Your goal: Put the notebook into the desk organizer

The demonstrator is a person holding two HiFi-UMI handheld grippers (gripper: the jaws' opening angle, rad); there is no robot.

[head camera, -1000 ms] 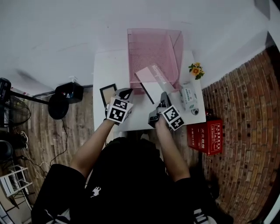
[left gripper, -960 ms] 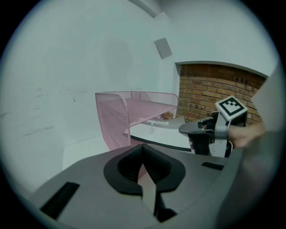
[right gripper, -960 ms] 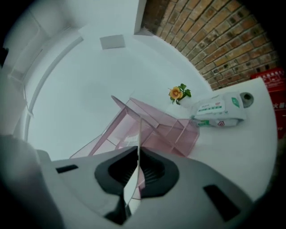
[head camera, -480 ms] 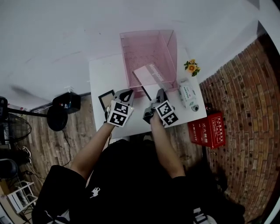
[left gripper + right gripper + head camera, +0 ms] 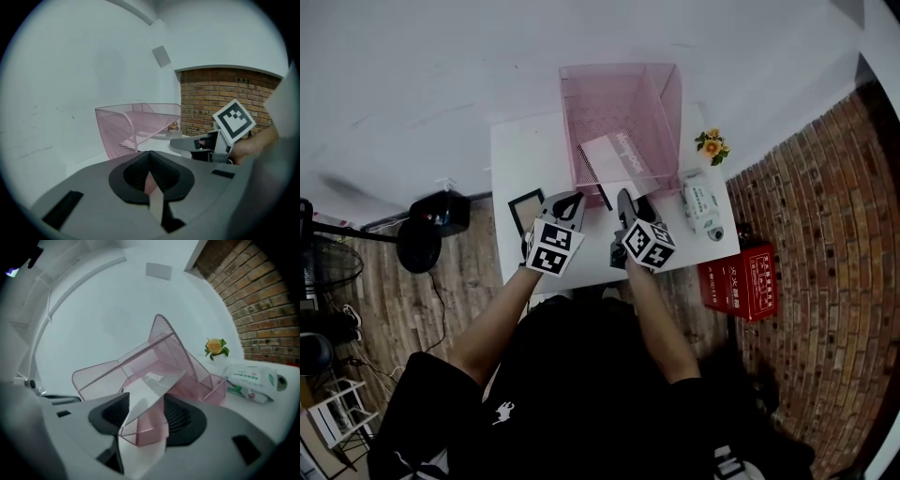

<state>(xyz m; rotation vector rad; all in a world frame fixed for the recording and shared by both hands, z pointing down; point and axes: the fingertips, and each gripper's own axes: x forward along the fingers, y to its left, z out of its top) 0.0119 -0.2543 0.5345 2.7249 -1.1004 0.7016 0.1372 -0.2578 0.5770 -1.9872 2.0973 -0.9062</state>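
The left tool [image 5: 568, 200] hovers over the near part of the white surface [image 5: 517, 155], its jaws pressed together on nothing. Just right of it, the right tool [image 5: 632, 203] stands wide, its jaws having just been opening. Between them, unclamped, shows the near edge of the notebook [image 5: 614, 153], which lies tilted in the pink mesh desk organizer [image 5: 619, 98] farther back.

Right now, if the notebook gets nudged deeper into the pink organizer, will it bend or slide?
Probably stays stiff: the notebook leans tilted in the mesh organizer without sagging. Its smooth cover would likely slide easily on the wire. It looks thin, so probably light.
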